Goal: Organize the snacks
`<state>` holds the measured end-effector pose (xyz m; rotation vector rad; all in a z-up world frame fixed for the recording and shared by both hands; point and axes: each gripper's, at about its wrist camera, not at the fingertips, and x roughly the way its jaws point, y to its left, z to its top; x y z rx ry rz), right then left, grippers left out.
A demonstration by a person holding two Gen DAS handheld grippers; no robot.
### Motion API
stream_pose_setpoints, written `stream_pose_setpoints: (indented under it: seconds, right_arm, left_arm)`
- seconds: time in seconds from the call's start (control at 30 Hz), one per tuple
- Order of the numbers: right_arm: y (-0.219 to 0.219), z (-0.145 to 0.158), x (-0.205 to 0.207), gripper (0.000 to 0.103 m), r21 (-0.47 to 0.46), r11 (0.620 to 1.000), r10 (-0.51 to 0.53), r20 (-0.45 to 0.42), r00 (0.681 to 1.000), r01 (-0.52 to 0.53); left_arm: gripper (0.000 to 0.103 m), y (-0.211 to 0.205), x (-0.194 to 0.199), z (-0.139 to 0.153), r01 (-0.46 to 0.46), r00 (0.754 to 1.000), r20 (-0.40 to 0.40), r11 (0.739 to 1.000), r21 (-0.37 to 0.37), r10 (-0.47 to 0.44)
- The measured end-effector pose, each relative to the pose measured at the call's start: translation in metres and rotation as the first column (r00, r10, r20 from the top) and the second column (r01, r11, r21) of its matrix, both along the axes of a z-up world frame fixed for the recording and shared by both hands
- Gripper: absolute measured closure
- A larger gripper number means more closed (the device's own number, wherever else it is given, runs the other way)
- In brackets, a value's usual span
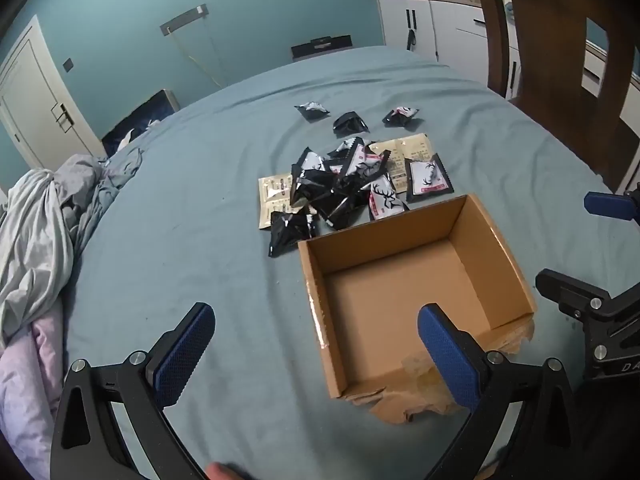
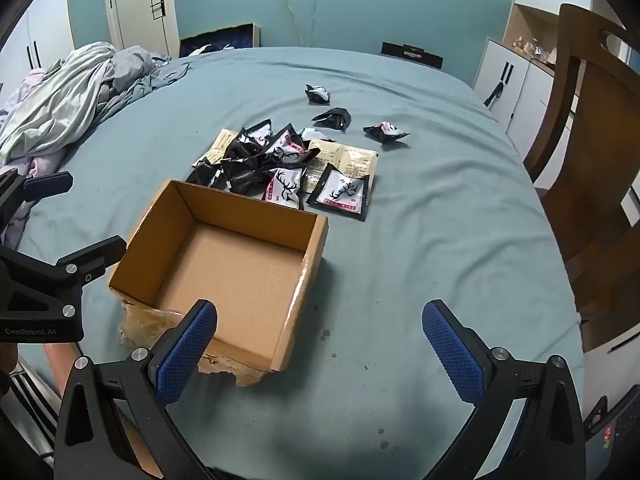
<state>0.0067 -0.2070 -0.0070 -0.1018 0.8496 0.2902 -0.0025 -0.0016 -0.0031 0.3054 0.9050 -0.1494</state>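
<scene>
An open, empty cardboard box (image 1: 400, 296) (image 2: 224, 264) sits on the blue-grey bed sheet. Behind it lies a pile of black-and-white snack packets (image 1: 344, 188) (image 2: 272, 164) on top of beige flat packets (image 1: 412, 156) (image 2: 352, 160). Three loose packets lie farther back, one being a black packet (image 1: 350, 123) (image 2: 332, 117). My left gripper (image 1: 316, 348) is open and empty, in front of the box's near left corner. My right gripper (image 2: 320, 344) is open and empty, in front of the box's near right corner. Each gripper shows at the edge of the other's view.
Crumpled grey and pink bedding (image 1: 44, 240) (image 2: 68, 96) lies at the left of the bed. A wooden chair (image 2: 592, 168) (image 1: 560, 40) stands at the right edge. White cabinets (image 1: 436, 36) stand behind. Torn cardboard and tape (image 1: 416, 396) hang at the box's near side.
</scene>
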Motion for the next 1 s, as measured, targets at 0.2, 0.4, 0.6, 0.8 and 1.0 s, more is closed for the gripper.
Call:
stream_pose_setpoints:
  seconds: [0.2,0.4,0.6,0.8,1.0]
  right_arm:
    - [0.0013,-0.0001,-0.0005,0.0,-0.004,1.0,0.004,-0.004,1.0,-0.004]
    - [0.0016,-0.0003,-0.0003,0.0,-0.005,1.0,0.005,-0.007,1.0,-0.005]
    - [0.0022,-0.0015,-0.0011,0.0,-0.009,1.0,0.01,-0.007,1.0,-0.01]
    - [0.0029,-0.0009,0.001,0.0,-0.013,1.0,0.01,-0.013,1.0,-0.01]
    - [0.0028,-0.0011,0.001,0.0,-0.014,1.0,0.012,-0.013,1.0,-0.012]
  left_arm:
    - [0.0,-0.0004,0.0009,-0.0034,0.001,1.0,-0.015,1.0,0.009,-0.001]
    - [0.0,-0.0015,0.001,-0.0049,0.001,1.0,-0.02,1.0,0.017,-0.001]
    - [0.0,-0.0014,0.0011,-0.0062,0.002,1.0,-0.023,1.0,0.018,-0.001]
    - [0.0,-0.0007,0.0005,-0.008,0.002,1.0,-0.026,1.0,0.017,-0.002]
    - [0.0,-0.0002,0.0002,-0.0084,0.001,1.0,-0.026,1.0,0.014,0.0]
